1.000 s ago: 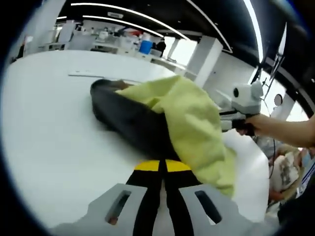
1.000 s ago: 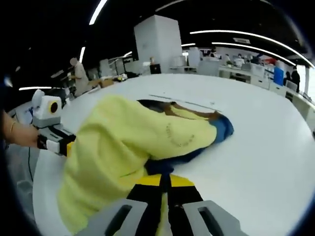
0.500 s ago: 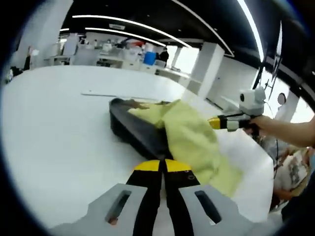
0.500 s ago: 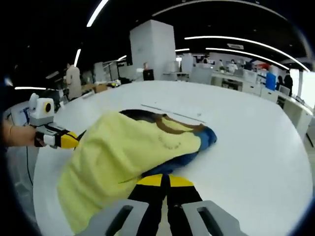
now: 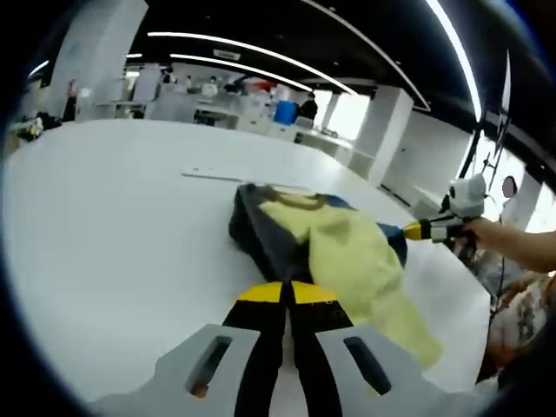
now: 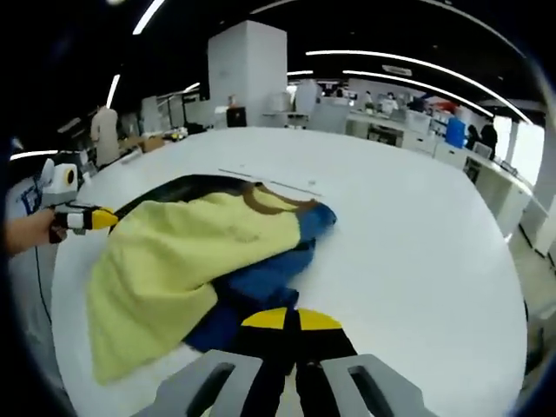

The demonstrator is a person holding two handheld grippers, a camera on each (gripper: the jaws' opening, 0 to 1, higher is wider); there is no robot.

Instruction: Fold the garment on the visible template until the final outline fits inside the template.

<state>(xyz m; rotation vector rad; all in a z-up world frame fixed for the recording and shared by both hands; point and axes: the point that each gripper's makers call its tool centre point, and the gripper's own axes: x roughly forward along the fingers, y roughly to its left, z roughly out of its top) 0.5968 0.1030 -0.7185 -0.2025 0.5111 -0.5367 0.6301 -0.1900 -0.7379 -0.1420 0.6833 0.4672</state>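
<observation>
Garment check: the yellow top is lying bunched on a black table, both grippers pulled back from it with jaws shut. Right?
Not quite: the table is white, not black, as the right gripper view shows. The rest holds: the yellow garment lies bunched, and the left gripper and right gripper are shut, back from it.

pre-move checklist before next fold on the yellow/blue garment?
1. Left gripper jaws shut: ok; whether they pinch cloth, cannot tell.
2. Right gripper jaws shut: ok; cloth between them, cannot tell.
3. Garment on the white table, fully in view: ok.
4. Garment flat: not ok; yellow layer lies rumpled over the blue part.
5. Template outline under the garment: cannot tell; a thin line shows on the table beyond the collar.
6. Outline fits template: cannot tell.
</observation>
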